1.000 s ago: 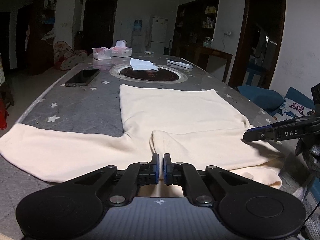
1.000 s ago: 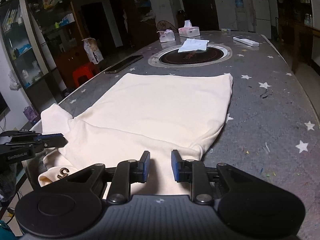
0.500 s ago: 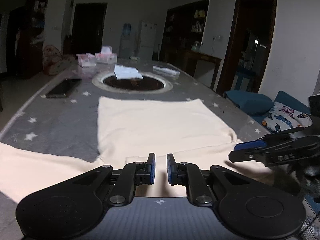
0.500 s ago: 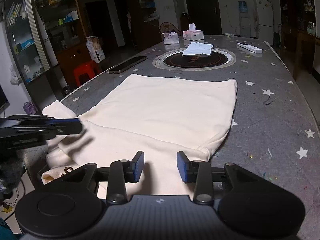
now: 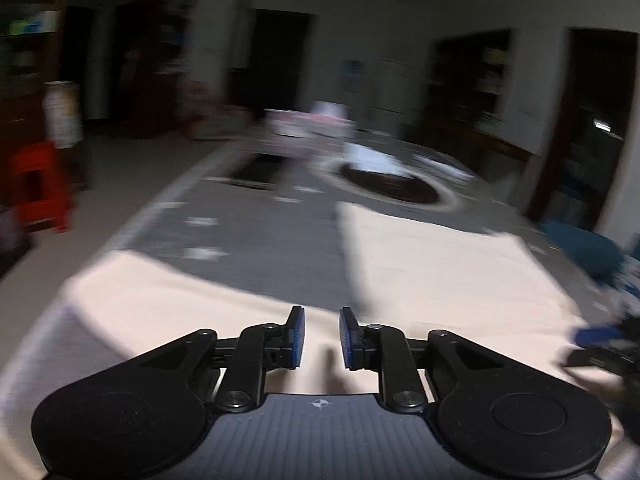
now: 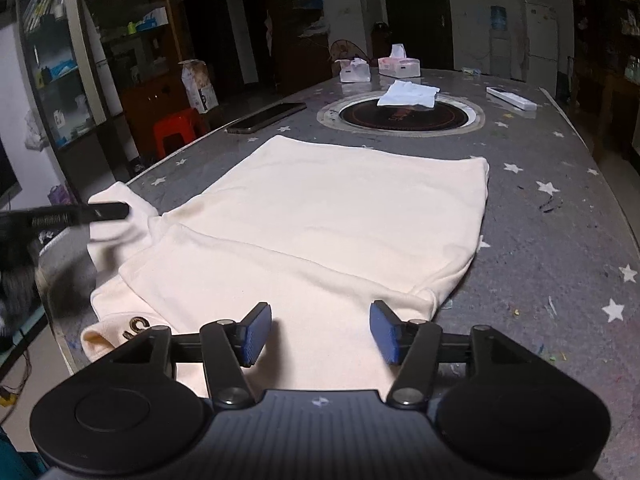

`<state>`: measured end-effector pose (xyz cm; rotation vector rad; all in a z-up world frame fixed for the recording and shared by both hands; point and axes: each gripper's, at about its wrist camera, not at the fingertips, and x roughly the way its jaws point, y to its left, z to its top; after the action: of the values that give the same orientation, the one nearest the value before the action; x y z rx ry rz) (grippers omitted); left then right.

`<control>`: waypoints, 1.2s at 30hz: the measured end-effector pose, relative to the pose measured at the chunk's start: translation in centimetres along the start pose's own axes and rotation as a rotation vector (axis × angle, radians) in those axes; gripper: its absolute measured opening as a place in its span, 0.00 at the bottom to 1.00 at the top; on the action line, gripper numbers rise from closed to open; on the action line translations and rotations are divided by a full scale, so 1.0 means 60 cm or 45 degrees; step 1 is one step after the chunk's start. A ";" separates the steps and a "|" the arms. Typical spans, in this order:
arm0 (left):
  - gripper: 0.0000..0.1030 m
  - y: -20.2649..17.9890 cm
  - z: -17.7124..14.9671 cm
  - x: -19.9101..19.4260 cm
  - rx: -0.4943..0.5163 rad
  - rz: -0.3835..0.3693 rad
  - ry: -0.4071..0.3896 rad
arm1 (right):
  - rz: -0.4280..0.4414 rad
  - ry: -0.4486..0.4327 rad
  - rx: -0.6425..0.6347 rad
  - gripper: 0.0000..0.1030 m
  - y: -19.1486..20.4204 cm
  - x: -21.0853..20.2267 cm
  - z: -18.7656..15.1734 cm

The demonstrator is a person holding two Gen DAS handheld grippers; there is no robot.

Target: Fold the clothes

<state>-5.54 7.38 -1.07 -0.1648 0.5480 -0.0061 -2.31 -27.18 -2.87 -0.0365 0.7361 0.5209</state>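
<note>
A cream long-sleeved top [image 6: 320, 220] lies flat on the grey star-patterned table [image 6: 560, 240], one sleeve folded across its near end. My right gripper [image 6: 319, 334] is wide open and empty just above the top's near edge. My left gripper [image 5: 320, 338] is open and empty over the outstretched left sleeve [image 5: 160, 300]; that view is motion-blurred. The left gripper also shows at the left of the right wrist view [image 6: 80, 214], over the sleeve end. The right gripper shows blurred at the right edge of the left wrist view [image 5: 600, 344].
A round black hotplate [image 6: 400, 114] with a white cloth [image 6: 408, 94] sits mid-table. A phone [image 6: 266, 117], a remote [image 6: 510, 97] and two tissue boxes [image 6: 398, 66] lie farther back. A red stool [image 6: 178, 126] and shelves stand left of the table.
Both grippers have opened, the right one widely. The left gripper has swung left, away from the folded sleeve toward the outstretched left sleeve.
</note>
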 end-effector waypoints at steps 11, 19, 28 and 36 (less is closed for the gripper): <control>0.45 0.141 0.017 0.014 -0.173 0.457 -0.031 | -0.001 -0.036 -0.011 0.54 0.013 -0.019 0.009; 0.29 0.163 0.010 0.038 -0.217 0.444 0.000 | -0.004 -0.066 -0.006 0.54 0.019 -0.035 0.011; 0.07 0.113 0.045 -0.005 -0.202 0.281 -0.094 | -0.020 -0.115 0.043 0.54 0.007 -0.057 0.006; 0.07 -0.042 0.094 -0.060 -0.065 -0.110 -0.169 | -0.035 -0.169 0.102 0.54 -0.019 -0.081 -0.006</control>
<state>-5.58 5.95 5.90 -0.2368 0.4082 -0.0650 -5.01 -30.40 -0.12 0.0619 0.6252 0.4623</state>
